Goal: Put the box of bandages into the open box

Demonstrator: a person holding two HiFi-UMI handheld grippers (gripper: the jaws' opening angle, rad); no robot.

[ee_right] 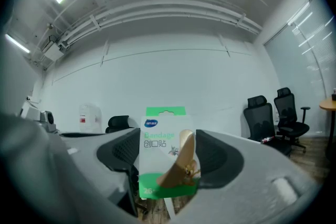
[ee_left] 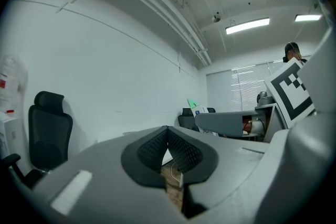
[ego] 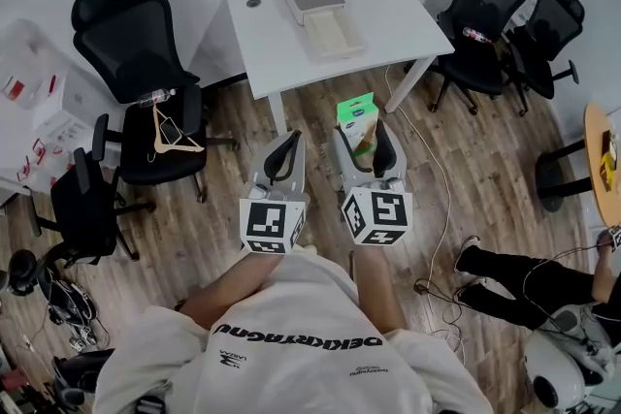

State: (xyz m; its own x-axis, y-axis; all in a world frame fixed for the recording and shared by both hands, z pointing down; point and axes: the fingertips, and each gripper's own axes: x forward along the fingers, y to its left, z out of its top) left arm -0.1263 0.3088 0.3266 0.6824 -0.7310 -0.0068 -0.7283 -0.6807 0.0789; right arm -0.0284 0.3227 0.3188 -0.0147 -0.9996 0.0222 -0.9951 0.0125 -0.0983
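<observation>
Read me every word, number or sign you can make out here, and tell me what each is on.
"Bandage": front of the bandage box.
"创口贴": same box, just below.
"26": the box's green foot; what follows is unclear.
Blue logo on the box: too small to read.
Shirt print: upside down, unreadable.
Cubes: square markers only, no words.
Red labels on the white cartons: too small.

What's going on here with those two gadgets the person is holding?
A person holds a two-jaw gripper in each hand. The right gripper is clamped on a green and white box of bandages, carrying it upright in the air above the wooden floor. The left gripper beside it is shut and empty. Ahead, on the white table, sits the open box; the bandages are not in it yet.
</observation>
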